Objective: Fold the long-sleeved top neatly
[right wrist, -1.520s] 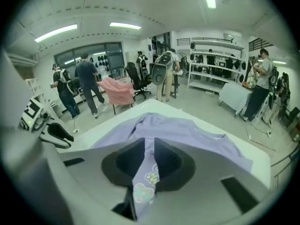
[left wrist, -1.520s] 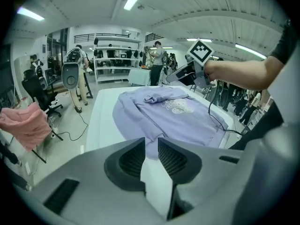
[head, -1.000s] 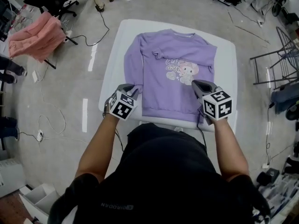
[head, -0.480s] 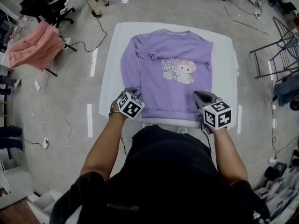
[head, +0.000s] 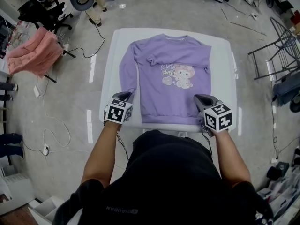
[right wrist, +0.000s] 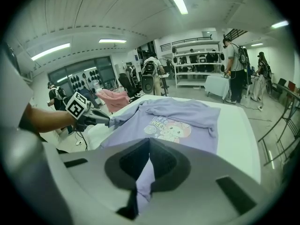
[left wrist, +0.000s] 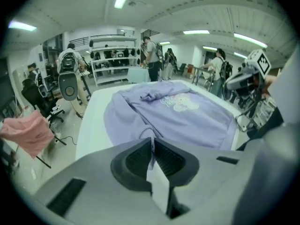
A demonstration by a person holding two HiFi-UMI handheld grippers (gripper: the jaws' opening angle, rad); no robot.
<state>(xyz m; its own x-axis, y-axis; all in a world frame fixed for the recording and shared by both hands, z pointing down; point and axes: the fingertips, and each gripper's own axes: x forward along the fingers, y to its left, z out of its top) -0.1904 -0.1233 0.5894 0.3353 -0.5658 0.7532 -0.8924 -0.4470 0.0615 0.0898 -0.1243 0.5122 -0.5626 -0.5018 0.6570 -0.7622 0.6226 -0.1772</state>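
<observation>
Left gripper (head: 123,96): jaws had just been closing and now stood pressed together on the cuff of the left-side sleeve (head: 125,74), with a thin fold of lilac cloth caught between the pads. Right gripper (head: 200,99) was likewise clamped, pinching the hem (head: 168,119) at its right corner. The long-sleeved top (head: 173,78) lay face up, spread flat down the middle of the table (head: 224,78), collar toward the table's far edge and hem along its near edge. The other sleeve (head: 187,64) was already crossed over the chest. Both grips sat at the table's near edge, and the left-side sleeve ran from the left gripper up the table's left side. Judged: both holds looked secured, so the next fold, probably that sleeve brought inward, could begin.
</observation>
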